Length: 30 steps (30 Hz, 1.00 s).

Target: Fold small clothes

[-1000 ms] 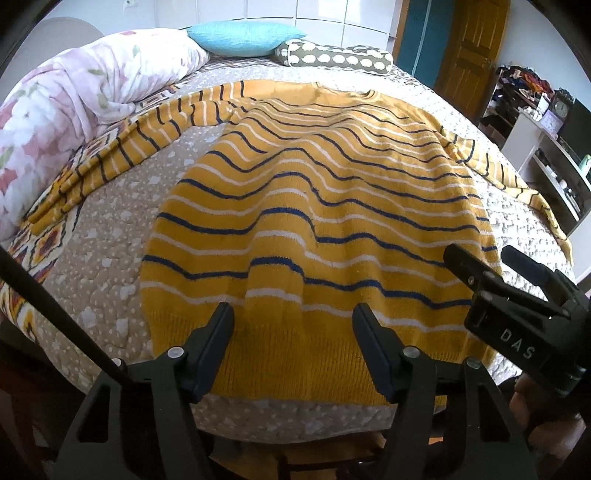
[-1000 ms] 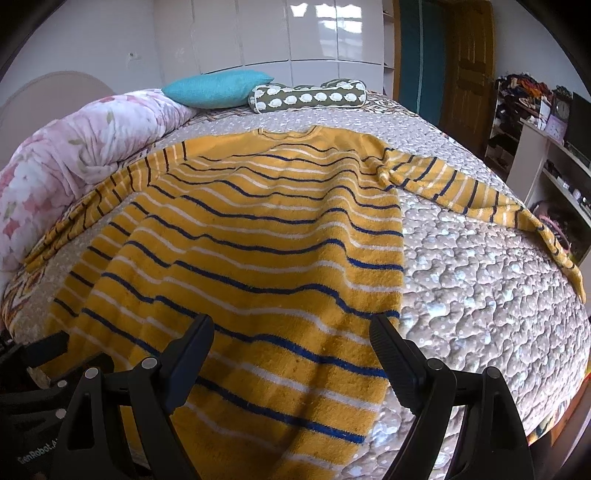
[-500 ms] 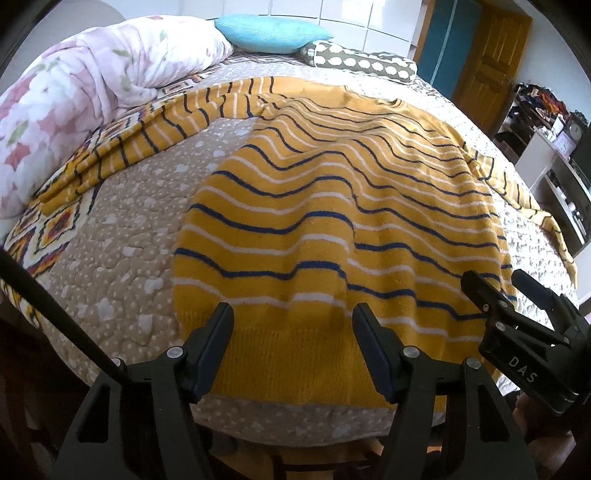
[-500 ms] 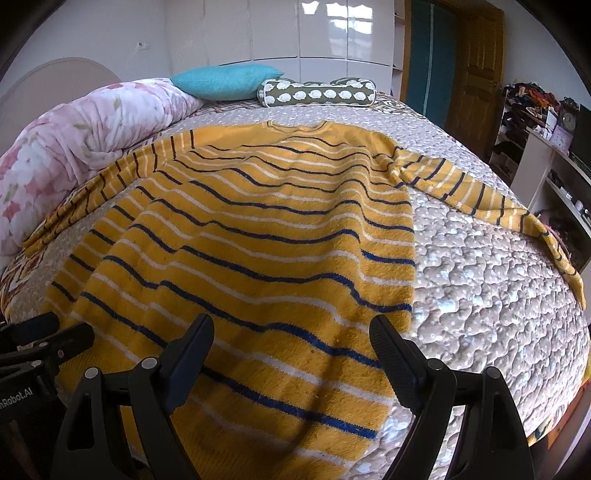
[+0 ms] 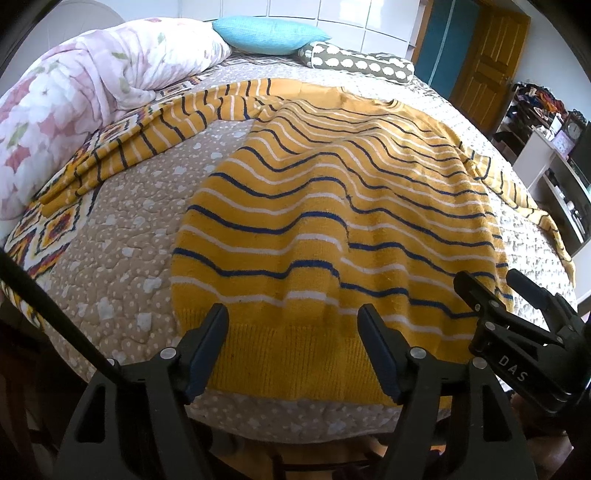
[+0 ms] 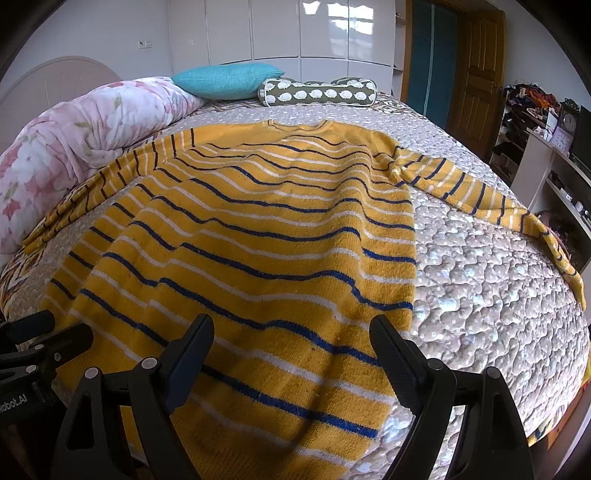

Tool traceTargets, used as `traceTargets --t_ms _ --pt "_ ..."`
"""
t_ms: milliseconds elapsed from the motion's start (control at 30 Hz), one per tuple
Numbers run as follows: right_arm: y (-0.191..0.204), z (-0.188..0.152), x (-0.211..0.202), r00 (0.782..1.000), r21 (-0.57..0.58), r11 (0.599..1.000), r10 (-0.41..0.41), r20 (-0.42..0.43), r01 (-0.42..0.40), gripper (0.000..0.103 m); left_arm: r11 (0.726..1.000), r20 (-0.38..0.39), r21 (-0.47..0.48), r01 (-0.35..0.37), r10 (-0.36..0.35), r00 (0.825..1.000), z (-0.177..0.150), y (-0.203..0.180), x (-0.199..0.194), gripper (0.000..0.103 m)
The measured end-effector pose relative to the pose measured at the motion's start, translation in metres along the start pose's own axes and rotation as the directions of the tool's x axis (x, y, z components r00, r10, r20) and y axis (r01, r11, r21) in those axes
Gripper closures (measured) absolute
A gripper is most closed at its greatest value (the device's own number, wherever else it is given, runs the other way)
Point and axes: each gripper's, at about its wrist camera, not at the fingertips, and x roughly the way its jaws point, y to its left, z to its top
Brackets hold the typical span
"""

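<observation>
Sweater (image 5: 332,206) flat on bed (image 5: 122,236), sleeves out, no fold made yet; left gripper (image 5: 293,347) and right gripper (image 6: 291,354) both open at hem, nothing grasped

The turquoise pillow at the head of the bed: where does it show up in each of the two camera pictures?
Left wrist view: turquoise pillow, top centre, slightly left.
Right wrist view: turquoise pillow, upper left of centre.
Shared landmark: the spotted bolster cushion lies just right of it in both.
</observation>
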Motion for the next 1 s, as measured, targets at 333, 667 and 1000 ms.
traceTargets --t_ms 333,667,1000 --pt "-0.001 -0.001 0.001 1.0 0.0 1.0 0.002 -0.004 -0.002 0.014 1.0 0.001 0.003 -0.001 0.001 1.0 0.001 -0.001 -0.003 0.032" --pt "-0.002 -0.003 0.004 1.0 -0.004 1.0 0.007 -0.01 -0.007 0.014 1.0 0.009 0.016 -0.015 0.015 1.0 0.0 -0.002 -0.004 0.032" --pt "-0.052 0.006 -0.023 0.998 0.098 0.995 0.026 0.064 -0.032 0.014 0.985 0.089 -0.168 -0.031 0.047 0.995 0.032 0.086 -0.011 0.02"
